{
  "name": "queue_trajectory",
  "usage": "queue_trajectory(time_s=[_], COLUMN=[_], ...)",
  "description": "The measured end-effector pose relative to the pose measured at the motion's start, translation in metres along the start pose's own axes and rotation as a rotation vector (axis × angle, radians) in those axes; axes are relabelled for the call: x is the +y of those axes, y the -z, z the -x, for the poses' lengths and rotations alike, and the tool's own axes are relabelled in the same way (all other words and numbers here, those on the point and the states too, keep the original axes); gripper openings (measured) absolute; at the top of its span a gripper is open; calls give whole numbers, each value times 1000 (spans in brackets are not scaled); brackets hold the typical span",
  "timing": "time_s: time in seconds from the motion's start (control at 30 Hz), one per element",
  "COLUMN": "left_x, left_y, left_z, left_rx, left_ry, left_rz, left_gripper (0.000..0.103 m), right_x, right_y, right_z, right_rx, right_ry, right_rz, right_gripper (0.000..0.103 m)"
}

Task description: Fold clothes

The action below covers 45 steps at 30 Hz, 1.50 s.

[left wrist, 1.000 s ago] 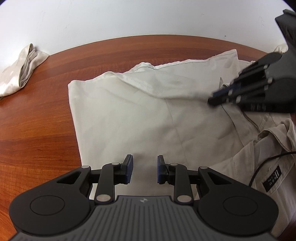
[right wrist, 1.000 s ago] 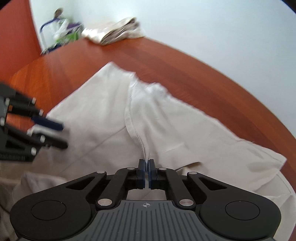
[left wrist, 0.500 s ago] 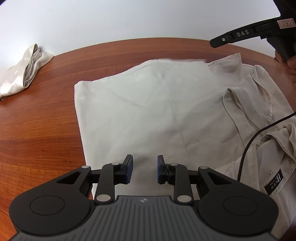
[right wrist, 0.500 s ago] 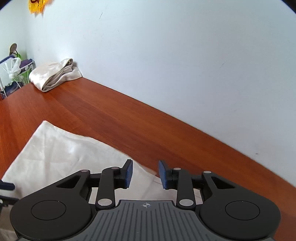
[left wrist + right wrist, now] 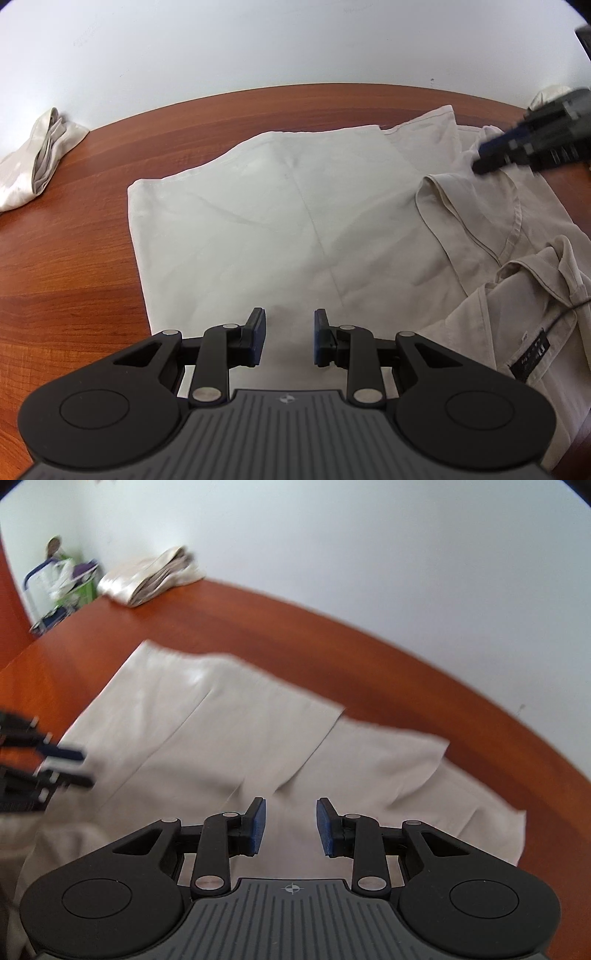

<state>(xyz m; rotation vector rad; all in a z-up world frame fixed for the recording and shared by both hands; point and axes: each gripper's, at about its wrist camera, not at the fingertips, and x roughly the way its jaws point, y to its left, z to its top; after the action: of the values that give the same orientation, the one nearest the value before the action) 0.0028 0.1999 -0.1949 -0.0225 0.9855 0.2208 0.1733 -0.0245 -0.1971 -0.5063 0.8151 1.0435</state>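
Left wrist view: black two-finger left gripper (image 5: 288, 338) hovers over the beige cotton shirt (image 5: 280, 229) spread flat on the reddish-brown wooden table (image 5: 62, 266), jaws parted, nothing between them. Right gripper (image 5: 290, 825), jaws also apart and empty, sits above the shirt's far side. Folded cream garment (image 5: 35, 158) lies by the wall.

A: Right hand-held gripper (image 5: 491, 157) smeared by motion at the left wrist view's right edge, body cut off there. Black label on the beige cotton shirt (image 5: 529, 360) too small to read.

B: Right wrist view blurred throughout; clutter beyond the reddish wooden desk (image 5: 258, 627) unidentifiable.
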Motion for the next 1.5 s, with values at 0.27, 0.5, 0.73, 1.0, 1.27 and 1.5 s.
queue_trajectory(time_s=[0.27,0.5,0.73,1.0,1.27,1.5], left_x=[-3,-3,-2,1,3,6], left_y=[2,3,2,3,2,2], left_z=[4,7,9,9,7,7], left_rx=[-6,-12,-16,-17,-18,-18], left_ry=[9,-2,-1,5,7,-3], left_rz=[-21,-27,-15,3,19,37], left_gripper=[31,31,31,31,31,31], right_x=[24,30,28,19,14,16], right_y=[33,52,53,42,-13,-54], right_z=[2,-3,-8,-1,3,-35], right_rx=[79,115,112,81,-41,-73], right_ry=[-21,-21,-32,7,126,187], right_rz=[59,73,92,80,188,330], right_gripper=[33,33,30,16,16,17])
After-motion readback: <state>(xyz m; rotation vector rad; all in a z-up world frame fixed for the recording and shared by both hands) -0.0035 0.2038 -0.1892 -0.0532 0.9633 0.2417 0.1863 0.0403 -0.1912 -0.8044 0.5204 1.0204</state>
